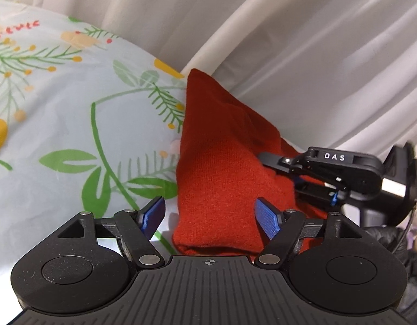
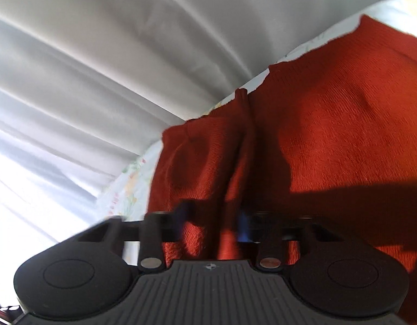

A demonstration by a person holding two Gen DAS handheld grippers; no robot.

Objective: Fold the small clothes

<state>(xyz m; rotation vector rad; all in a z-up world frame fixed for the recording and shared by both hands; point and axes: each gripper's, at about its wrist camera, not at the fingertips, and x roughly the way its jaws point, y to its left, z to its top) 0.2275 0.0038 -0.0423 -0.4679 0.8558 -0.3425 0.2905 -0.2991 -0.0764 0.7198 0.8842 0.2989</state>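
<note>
A red knitted garment [image 1: 222,168] lies on a floral bedsheet [image 1: 73,108]. My left gripper [image 1: 211,218] is open, its blue pads on either side of the garment's near folded edge. My right gripper [image 1: 276,166] comes in from the right and touches the garment's right side. In the right wrist view the red garment [image 2: 330,124] fills the right half, with a raised fold running between the blurred fingers of my right gripper [image 2: 216,224]. The blue pads are blurred and in shadow, so the grip is unclear.
White pleated curtains [image 1: 289,40] hang behind the bed and also fill the left of the right wrist view [image 2: 100,67]. The bedsheet's edge [image 2: 132,184] shows beside the garment. Dark objects [image 1: 392,238] sit at the far right.
</note>
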